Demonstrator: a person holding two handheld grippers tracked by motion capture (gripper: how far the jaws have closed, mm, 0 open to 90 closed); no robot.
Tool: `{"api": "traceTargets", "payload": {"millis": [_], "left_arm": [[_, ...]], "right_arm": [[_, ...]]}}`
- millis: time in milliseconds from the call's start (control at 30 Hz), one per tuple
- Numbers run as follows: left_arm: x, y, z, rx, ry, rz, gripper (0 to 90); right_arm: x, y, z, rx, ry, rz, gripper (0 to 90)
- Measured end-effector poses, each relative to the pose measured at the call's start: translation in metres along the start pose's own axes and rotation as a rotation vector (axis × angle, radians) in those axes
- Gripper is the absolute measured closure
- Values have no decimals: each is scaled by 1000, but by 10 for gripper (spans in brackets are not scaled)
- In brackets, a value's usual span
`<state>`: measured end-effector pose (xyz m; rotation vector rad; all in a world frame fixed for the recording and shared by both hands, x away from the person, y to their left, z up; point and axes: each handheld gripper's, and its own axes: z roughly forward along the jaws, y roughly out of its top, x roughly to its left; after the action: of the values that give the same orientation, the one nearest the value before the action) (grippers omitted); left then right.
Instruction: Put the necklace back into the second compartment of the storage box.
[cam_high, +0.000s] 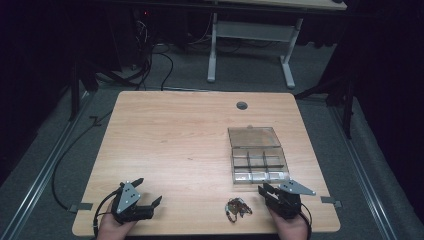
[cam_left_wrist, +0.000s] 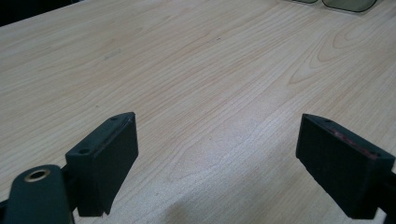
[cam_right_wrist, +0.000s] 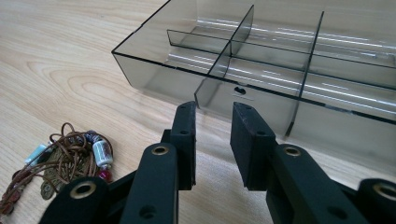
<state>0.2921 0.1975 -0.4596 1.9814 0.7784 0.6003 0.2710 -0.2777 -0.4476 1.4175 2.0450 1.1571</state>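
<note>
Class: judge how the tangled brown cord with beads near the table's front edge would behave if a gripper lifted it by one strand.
The tangled brown cord with beads looks thin and loosely looped, so it would probably hang limp and partly unravel. Its glossy beads seem round, so they may swing or slip from the pads. It appears small and likely light.

Wooden table (cam_high: 175, 135), pale grain, rounded corners, centre of the high view; the grain also shows in both gripper views. Round grey cable hole (cam_high: 242, 105) near its far edge, right of centre. Small metal tabs at the near edge, lower left (cam_high: 81, 206) and lower right (cam_high: 331, 201). Grey carpet (cam_high: 320, 65) around the table. White desk frame (cam_high: 250, 31) at upper centre. Black cables (cam_high: 150, 55) tangled at upper left. Floor rail (cam_high: 40, 180) running diagonally at lower left.
</note>
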Motion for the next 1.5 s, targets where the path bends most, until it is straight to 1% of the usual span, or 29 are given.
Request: {"api": "traceTargets", "payload": {"millis": [67, 100, 167, 267, 367, 400, 500, 533, 633, 667, 733, 767, 800, 833, 867, 900, 933, 967, 1000, 1033, 1100, 1133, 1167, 1200, 1300, 1333, 1433, 1500], "left_arm": [[0, 0, 0, -2, 0, 0, 135], [0, 0, 0, -1, 1, 1, 136], [-1, 0, 0, -1, 2, 4, 137], [-1, 0, 0, -4, 4, 9, 139], [-1, 0, -1, -8, 4, 11, 140], [-2, 0, -1, -8, 5, 11, 140], [-2, 0, 0, -3, 3, 14, 141], [-2, 0, 0, -1, 3, 16, 141], [-3, 0, 0, 2, 4, 22, 142], [-3, 0, 0, 1, 4, 21, 141], [-2, 0, 0, 0, 4, 21, 142], [-2, 0, 0, 0, 4, 21, 143], [-2, 0, 0, 0, 4, 21, 143], [-2, 0, 0, 0, 4, 21, 143], [-2, 0, 0, 0, 5, 21, 143], [-2, 0, 0, 1, 5, 21, 144], [-3, 0, 0, 1, 5, 22, 144], [-3, 0, 0, 1, 5, 22, 144], [-3, 0, 0, 1, 5, 22, 145], [-3, 0, 0, 2, 5, 22, 145], [-3, 0, 0, 2, 5, 23, 145], [-3, 0, 0, 2, 5, 24, 146], [-3, 0, 0, 2, 5, 24, 146], [-3, 0, 0, 2, 5, 24, 146], [-2, 0, 0, -1, 5, 21, 147], [-2, 0, 0, -1, 4, 20, 148], [-2, 0, 0, 0, 5, 21, 148], [-2, 0, 0, -1, 5, 20, 149]], "right_arm": [[0, 0, 1, 2, -1, -6, 710], [-1, -2, 1, 9, -1, 6, 701], [-1, -3, 2, 14, 1, 11, 696], [0, -3, 1, 11, -3, 1, 690], [0, -2, -1, 3, -6, 0, 692], [1, -2, -2, -1, -6, 5, 695], [4, -1, -4, -5, 20, -1, 752], [4, -1, -4, -5, 20, -1, 752], [11, 2, -5, -4, 40, -22, 798], [14, 3, -5, -7, 54, -31, 810], [23, 5, -5, -4, 85, -51, 853], [23, 5, -5, -4, 85, -51, 853], [27, 6, -4, 0, 98, -61, 868], [37, 7, -3, 7, 117, -93, 900], [37, 7, -3, 7, 117, -93, 900], [40, 8, -3, 9, 127, -103, 900], [51, 9, -1, 18, 160, -127, 900], [51, 9, -1, 18, 160, -127, 900], [58, 9, 1, 32, 179, -146, 900], [58, 9, 1, 32, 179, -146, 900], [66, 7, 5, 52, 207, -172, 900], [73, 5, 9, 81, 216, -189, 900], [75, 5, 11, 89, 219, -195, 900], [75, 5, 11, 89, 219, -195, 900], [79, 0, 16, 132, 224, -203, 900], [79, -4, 20, 164, 204, -214, 900], [76, -5, 20, 165, 202, -207, 900], [71, -5, 19, 167, 185, -193, 900]]}}
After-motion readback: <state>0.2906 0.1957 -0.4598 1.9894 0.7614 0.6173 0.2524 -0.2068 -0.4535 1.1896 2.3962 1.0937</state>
